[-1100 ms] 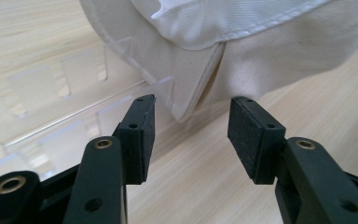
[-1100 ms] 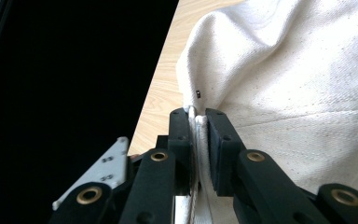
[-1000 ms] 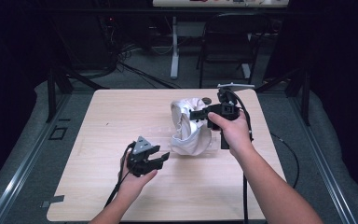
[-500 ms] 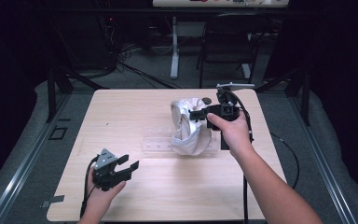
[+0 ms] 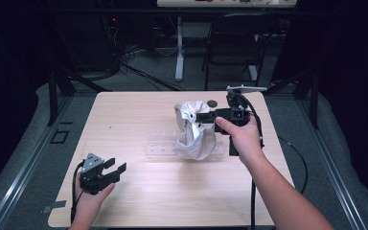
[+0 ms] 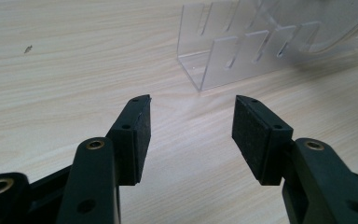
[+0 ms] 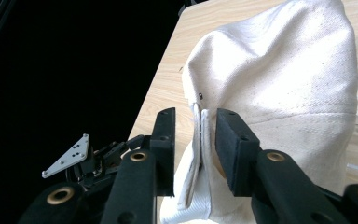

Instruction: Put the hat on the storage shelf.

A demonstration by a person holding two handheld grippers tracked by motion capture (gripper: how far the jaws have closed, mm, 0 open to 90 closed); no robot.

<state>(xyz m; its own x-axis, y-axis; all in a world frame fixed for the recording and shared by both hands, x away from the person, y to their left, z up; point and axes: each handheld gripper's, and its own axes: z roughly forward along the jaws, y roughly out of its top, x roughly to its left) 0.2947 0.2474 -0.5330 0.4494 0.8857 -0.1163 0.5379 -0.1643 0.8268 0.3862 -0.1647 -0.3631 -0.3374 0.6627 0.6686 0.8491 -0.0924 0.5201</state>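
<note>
No readable text, labels, brands, numbers or signs on anything in these views

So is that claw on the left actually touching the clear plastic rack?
Apart. In the left gripper view, the left claw is open over bare table, with a stretch of wood between its tips and the clear plastic rack.

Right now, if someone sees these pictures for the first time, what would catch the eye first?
The white cloth bag stands out first: it is held up near the middle of the table, its edge pinched in the right claw. Under it lies a clear plastic rack with slots. The left claw waits open and empty at the table's near left corner.
</note>
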